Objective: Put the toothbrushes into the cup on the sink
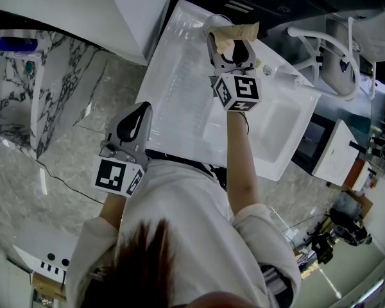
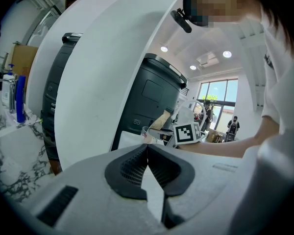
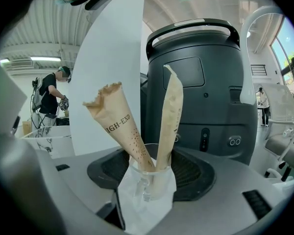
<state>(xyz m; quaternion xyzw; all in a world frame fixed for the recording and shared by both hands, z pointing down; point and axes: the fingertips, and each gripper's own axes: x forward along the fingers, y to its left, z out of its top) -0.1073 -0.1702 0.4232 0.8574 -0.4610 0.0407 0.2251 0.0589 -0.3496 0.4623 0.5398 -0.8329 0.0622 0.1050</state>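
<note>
My right tongs (image 1: 229,42) reach out over the far end of the white sink (image 1: 179,88), and they are pinching the clear cup (image 1: 216,23). In the right gripper view the cup (image 3: 137,166) sits squarely between the dark pads of the right tongs (image 3: 148,187), gripped at its sides. Both toothbrushes are in it, each in a tan paper sleeve. The left toothbrush (image 3: 118,119) leans away to the left with a torn top and dark print along it. The right toothbrush (image 3: 169,116) stands nearly upright. The sleeves meet at the bottom of the cup and spread apart toward their tops. From the head view the sleeves (image 1: 239,31) poke out beyond the tongs, near the sink's far rim (I cannot tell whether the cup rests on the sink or is held just above it).

My left tongs (image 1: 138,117) hang back by my body, at the sink's near left edge and well apart from the cup. In the left gripper view the left tongs (image 2: 148,153) are pressed together at the tips with nothing between them.

Behind the cup stands a dark grey appliance (image 3: 201,82), and a white curved faucet (image 3: 247,48) rises to its right.
</note>
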